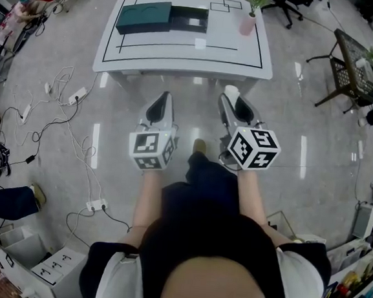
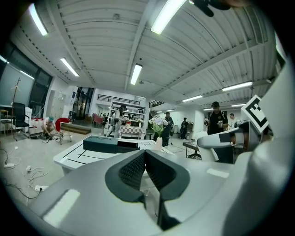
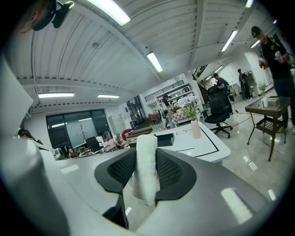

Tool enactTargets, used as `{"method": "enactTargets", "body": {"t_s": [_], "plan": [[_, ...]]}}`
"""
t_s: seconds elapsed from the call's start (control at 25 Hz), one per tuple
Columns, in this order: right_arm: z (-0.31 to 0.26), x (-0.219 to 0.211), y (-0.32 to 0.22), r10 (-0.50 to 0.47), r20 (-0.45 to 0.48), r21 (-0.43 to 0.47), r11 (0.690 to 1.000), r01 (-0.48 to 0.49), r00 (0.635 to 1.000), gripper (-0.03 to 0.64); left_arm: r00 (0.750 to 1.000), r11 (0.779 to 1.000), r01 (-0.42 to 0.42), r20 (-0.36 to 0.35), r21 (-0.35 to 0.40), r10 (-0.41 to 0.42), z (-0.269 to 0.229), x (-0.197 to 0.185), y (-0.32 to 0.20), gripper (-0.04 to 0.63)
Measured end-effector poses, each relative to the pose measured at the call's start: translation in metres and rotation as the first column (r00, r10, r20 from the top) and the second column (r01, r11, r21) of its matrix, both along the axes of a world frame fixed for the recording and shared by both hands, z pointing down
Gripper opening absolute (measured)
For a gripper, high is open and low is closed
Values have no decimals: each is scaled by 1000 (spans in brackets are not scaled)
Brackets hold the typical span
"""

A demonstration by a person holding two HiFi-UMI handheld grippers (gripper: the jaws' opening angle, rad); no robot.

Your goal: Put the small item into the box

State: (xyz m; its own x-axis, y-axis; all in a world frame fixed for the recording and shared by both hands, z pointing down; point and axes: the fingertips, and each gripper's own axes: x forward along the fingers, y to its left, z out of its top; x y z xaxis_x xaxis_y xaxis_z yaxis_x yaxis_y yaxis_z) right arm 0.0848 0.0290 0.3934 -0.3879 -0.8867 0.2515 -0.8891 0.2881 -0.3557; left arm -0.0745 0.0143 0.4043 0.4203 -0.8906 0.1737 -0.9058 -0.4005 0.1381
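While the person stands short of the white table (image 1: 246, 59), let's sweep across from the left. Loose cables (image 1: 63, 111) trail over the floor out there. On the table's left part sits the dark green box (image 1: 144, 17), with a black tray (image 1: 188, 19) just beside it on the right.

Down in front, the left gripper (image 1: 163, 101) points toward the table's near edge. Its jaws are pressed together with nothing between them, well apart from the box.

Just to its right, the right gripper (image 1: 232, 98) is clamped on the small item (image 3: 146, 161), a white roll standing upright between the pads and poking out above them. That roll hangs over the floor, short of the table and not yet in the box.

Farther right, a pink vase (image 1: 247, 24) with flowers stands near the table's far right corner, and a dark side table (image 1: 353, 62) stands on the floor off to the right.
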Motion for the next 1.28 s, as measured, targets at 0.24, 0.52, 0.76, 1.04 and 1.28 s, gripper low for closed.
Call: {"method": "enactTargets", "body": {"t_s": [0.24, 0.52, 0.76, 1.04, 1.28], "plan": [[2, 5, -23, 9, 5, -9, 1000, -9, 1000, 130, 1000, 1000, -4, -2, -7, 4, 3, 4, -24, 10], [3, 4, -54, 2, 11, -17, 1000, -1, 1000, 131, 1000, 1000, -1, -1, -13, 1, 3, 5, -51, 9], [8, -2, -80, -21, 13, -28, 999, 22, 1000, 131, 1000, 1000, 11, 2, -23, -11, 9, 4, -75, 10], [8, 4, -109, -32, 13, -28, 999, 32, 999, 131, 1000, 999, 26, -1, -24, -27, 10, 7, -101, 9], [14, 11, -132, -38, 6, -36, 999, 38, 999, 130, 999, 999, 39, -4, -24, -39, 13, 12, -121, 11]]}}
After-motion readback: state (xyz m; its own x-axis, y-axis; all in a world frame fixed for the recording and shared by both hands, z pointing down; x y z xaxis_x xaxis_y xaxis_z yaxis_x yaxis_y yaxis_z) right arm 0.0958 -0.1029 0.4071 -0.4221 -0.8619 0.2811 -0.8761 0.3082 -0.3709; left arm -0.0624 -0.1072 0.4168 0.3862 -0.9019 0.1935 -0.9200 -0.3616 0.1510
